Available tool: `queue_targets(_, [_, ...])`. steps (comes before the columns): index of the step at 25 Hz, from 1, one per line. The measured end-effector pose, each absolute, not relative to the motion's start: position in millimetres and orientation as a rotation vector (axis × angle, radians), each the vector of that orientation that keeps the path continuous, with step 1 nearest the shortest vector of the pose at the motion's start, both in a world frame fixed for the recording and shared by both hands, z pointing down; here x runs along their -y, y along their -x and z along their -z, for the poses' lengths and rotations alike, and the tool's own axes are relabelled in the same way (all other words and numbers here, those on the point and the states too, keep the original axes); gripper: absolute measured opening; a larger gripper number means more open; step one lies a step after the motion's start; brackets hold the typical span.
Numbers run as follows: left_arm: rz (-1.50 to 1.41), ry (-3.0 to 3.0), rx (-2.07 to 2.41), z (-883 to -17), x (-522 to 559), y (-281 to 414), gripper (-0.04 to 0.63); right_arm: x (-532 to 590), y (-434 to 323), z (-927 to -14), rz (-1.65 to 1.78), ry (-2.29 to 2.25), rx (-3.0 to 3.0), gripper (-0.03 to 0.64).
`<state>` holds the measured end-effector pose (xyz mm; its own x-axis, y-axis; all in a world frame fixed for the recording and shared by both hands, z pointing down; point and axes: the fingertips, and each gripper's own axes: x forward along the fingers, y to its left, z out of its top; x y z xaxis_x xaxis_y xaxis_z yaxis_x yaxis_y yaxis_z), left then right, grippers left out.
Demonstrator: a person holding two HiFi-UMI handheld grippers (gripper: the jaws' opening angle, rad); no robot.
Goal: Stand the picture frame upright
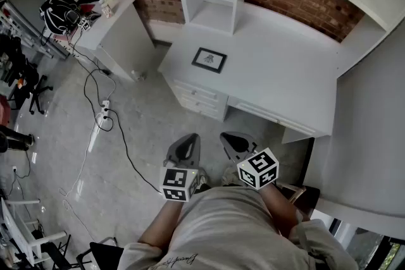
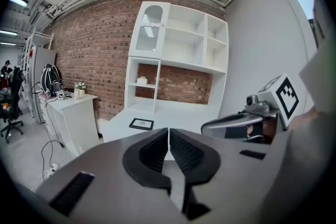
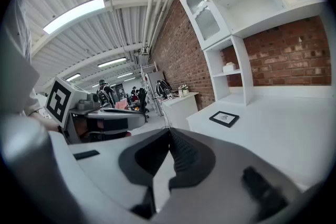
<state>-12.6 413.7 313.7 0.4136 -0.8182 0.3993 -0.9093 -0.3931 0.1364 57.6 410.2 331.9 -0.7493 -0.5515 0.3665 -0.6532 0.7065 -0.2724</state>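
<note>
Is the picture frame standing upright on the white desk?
No, the picture frame lies flat on the white desk, face up.

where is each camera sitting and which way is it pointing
Head view: on the person's head, looking steeply down at the white desk where the picture frame lies flat; shows the left gripper, the right gripper and the person's shirt.
Left gripper view: rides the left gripper, looking along its shut jaws toward the desk and shelves; the right gripper shows at right.
Right gripper view: rides the right gripper, looking along its shut jaws across the desk; the left gripper shows at left.
Shared: all three show the picture frame.
</note>
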Motion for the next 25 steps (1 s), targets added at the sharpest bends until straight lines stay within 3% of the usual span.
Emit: queue_targets(25, [-0.33,-2.388,1.497,-297,-409,66,0.021,-408,-14,-321,-0.536,-1.064,2.639,0.029])
